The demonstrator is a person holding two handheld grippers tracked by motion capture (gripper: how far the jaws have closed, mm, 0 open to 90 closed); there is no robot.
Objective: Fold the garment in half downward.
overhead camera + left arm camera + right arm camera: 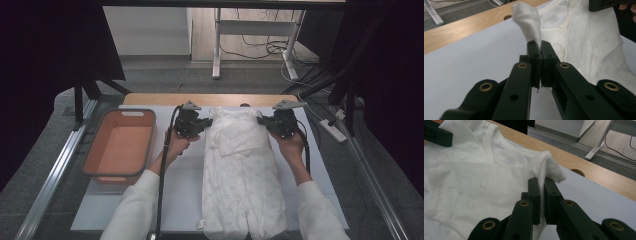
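A white baby garment (242,170) lies lengthwise down the middle of the pale table mat (185,190), legs toward the near edge. My left gripper (206,122) is shut on the garment's left shoulder; in the left gripper view a peak of white cloth (527,21) rises from its closed jaws (541,46). My right gripper (261,120) is shut on the right shoulder, where a fold of cloth (545,170) is pinched between the jaws. The garment's neckline (491,147) lies just beyond. Both grippers hold the top corners at the far end of the mat.
An orange tub with a grey rim (120,145) stands on the left of the mat. The wooden table edge (210,99) runs behind the garment. Desk legs and cables (260,47) stand on the floor beyond. A power strip (332,129) lies at the right.
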